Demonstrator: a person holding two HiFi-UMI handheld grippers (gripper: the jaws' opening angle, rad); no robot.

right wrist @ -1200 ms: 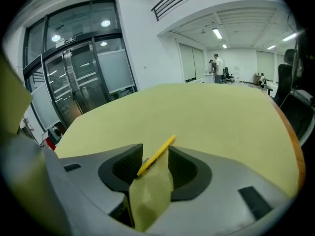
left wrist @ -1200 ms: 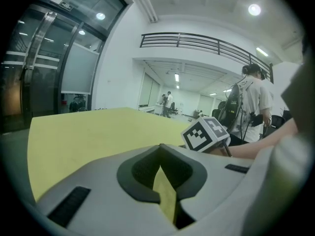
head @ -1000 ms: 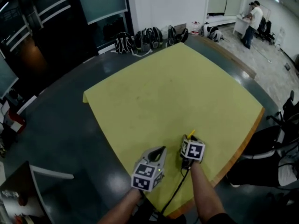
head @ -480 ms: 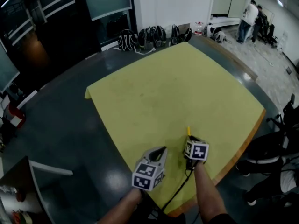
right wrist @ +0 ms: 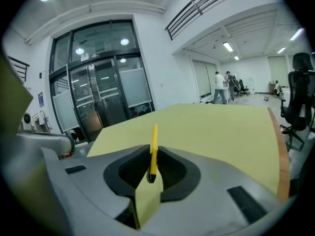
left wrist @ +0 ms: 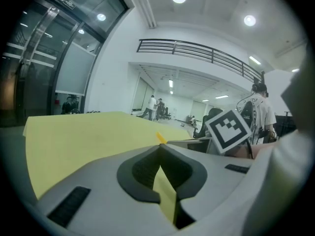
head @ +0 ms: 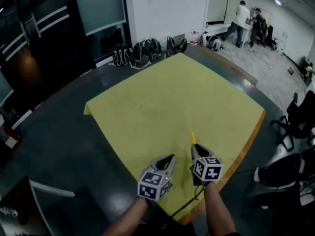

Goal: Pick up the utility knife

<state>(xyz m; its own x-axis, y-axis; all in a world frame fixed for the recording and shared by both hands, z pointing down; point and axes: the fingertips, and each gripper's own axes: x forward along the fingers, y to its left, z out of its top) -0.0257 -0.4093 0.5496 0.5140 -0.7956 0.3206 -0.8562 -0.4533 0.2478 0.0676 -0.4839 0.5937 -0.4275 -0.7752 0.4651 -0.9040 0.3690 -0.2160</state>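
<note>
The utility knife (head: pixel 193 137) is a slim yellow one, and my right gripper (head: pixel 196 146) is shut on it near the front edge of the yellow mat (head: pixel 177 92). It sticks out forward past the jaw tips, off the mat. In the right gripper view the knife (right wrist: pixel 153 146) stands on edge, pinched between the dark pads (right wrist: pixel 132 170). My left gripper (head: pixel 170 157) hovers just to the left, shut, with nothing in it. In the left gripper view its jaws (left wrist: pixel 160 147) meet at the tips, and the knife's yellow tip (left wrist: pixel 161 137) shows beyond them.
The mat lies on a dark grey table (head: pixel 64 136) with a wooden edge (head: pixel 246 146) at the right. Backpacks (head: pixel 142 50) line the far edge. Office chairs (head: pixel 298 119) stand to the right. People (head: pixel 241 18) stand far back right.
The right gripper's jaws closed on the knife and it rose off the mat with the knife in them. The left gripper lifted slightly.
</note>
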